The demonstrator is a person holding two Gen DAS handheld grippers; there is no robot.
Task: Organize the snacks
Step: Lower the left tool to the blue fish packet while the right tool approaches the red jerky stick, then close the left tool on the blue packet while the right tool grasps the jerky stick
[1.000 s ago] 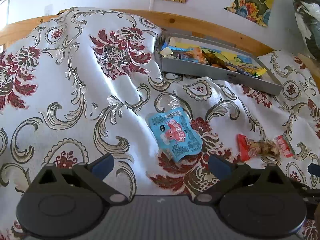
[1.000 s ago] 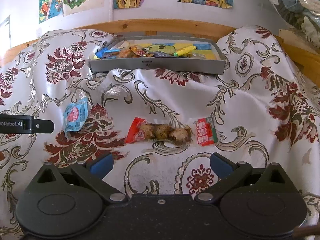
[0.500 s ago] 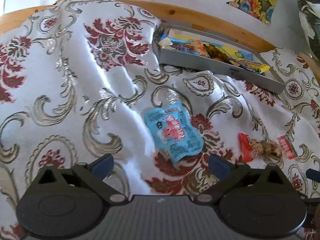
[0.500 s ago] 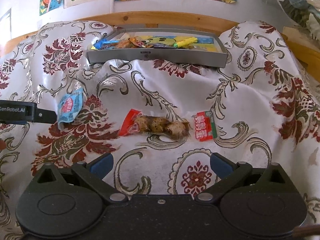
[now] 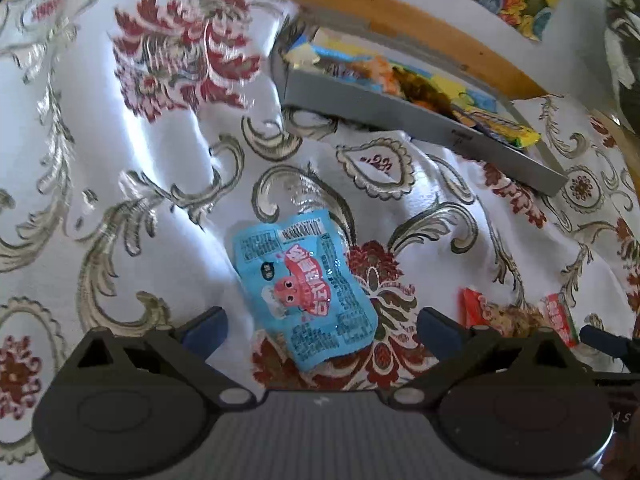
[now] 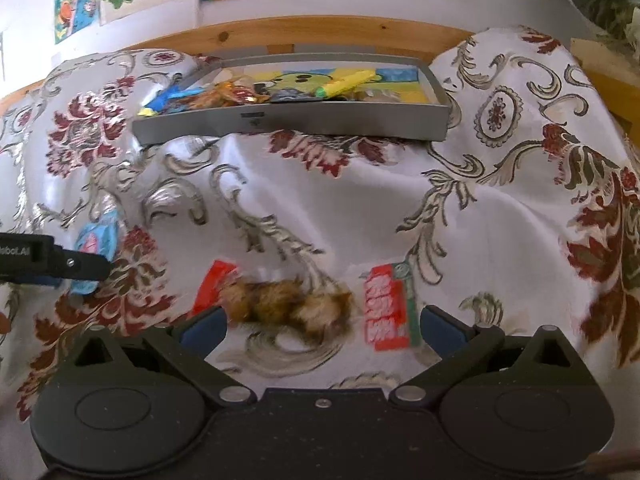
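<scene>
A light blue snack packet (image 5: pixel 306 286) with a red cartoon print lies flat on the patterned cloth. My left gripper (image 5: pixel 320 326) stands open just above it, its lower end between the two fingers. A clear packet with a red end and brown snack inside (image 6: pixel 280 306) and a small red packet (image 6: pixel 386 308) lie side by side. My right gripper (image 6: pixel 322 326) hovers open right over these two. Both packets also show at the right of the left wrist view (image 5: pixel 500 314). A grey tray (image 6: pixel 288 122) with several snacks sits at the back.
A white cloth (image 6: pixel 280 192) with red and grey floral print, wrinkled, covers the whole surface. A wooden rail (image 6: pixel 320 34) runs behind the tray, below a wall with colourful drawings. The left gripper's finger (image 6: pixel 52 262) juts in from the left beside the blue packet (image 6: pixel 98 240).
Both grippers have moved forward and down: the blue packet now sits between the left fingers, and the brown and red packets lie close under the right gripper. Both stayed open.
</scene>
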